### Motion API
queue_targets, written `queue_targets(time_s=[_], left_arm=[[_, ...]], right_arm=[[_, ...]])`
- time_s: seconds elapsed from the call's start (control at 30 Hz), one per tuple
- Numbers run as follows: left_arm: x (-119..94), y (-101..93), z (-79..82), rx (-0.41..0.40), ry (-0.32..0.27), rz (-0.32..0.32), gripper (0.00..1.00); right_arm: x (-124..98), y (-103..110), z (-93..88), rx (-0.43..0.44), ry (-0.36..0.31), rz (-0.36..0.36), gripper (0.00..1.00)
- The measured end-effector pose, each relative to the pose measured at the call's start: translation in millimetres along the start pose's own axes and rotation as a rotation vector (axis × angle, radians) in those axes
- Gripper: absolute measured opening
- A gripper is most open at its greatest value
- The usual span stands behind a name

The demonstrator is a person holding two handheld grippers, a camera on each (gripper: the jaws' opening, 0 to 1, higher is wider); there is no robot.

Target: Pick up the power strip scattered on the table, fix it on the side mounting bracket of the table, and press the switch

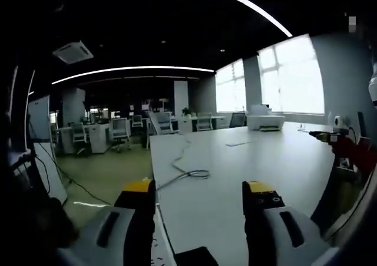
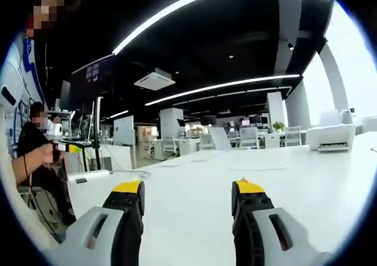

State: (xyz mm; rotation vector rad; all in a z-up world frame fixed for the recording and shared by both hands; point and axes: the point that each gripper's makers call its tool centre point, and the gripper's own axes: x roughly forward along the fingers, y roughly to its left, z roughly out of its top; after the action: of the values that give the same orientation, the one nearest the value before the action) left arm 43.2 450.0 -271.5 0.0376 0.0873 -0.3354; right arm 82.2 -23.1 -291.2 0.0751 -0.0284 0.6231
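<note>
While level above the white table (image 1: 265,160), both grippers, left gripper (image 1: 200,198) and right gripper (image 2: 187,198), wide apart, empty.

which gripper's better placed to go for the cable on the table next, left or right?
Left, probably. The left gripper is open and looks along the white table with the grey cable just ahead of its jaws, near the table edge. The right gripper, also open, faces bare tabletop.

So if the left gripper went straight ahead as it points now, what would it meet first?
Probably bare white table. The left gripper is open, nothing between its jaws; the looped cable lies slightly left of that line, though depth is unclear.
</note>
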Motion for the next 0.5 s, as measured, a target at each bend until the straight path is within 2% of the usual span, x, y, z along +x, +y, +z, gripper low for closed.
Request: queue_targets(time_s=[0.3,0.37,0.5], left_arm=[[-10,15.1,2.5,0.042,0.028,0.023,0.64],[-13,23.1,3.6,0.07,0.023,0.052,0.63],[-19,32.6,1.5,0.04,0.029,0.058,0.64]], right_arm=[[-1,1,0.9,-0.009,0.009,-0.009,0.55],[-1,1,2.1,-0.009,0.006,-0.008,0.55],[0,3,2.7,-0.011,0.006,-0.007,0.55]])
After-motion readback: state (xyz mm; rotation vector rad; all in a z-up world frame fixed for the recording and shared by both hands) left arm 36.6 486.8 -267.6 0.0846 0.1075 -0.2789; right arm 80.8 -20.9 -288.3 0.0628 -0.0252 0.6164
